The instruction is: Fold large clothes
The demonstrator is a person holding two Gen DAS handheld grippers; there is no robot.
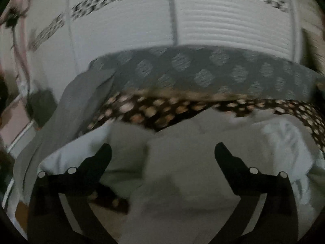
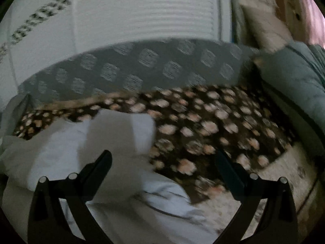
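Left wrist view: released left tongs [image 1: 162, 154] hover over a pale garment [image 1: 172, 162] on a dark floral bedspread [image 1: 142, 109], a grey dotted panel [image 1: 203, 69] behind. Right tongs [image 2: 162, 160] are released too, beside a white ribbed wall [image 2: 142, 16].

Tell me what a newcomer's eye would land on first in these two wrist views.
First, the dark cloth with pale pink spots, spread across the middle of the right wrist view and showing as a band in the left one. Next, the pale white garment bunched in front of both grippers, with the right gripper and left gripper both open and holding nothing. Behind runs a grey cloth with lighter patches, below a white ribbed panel.
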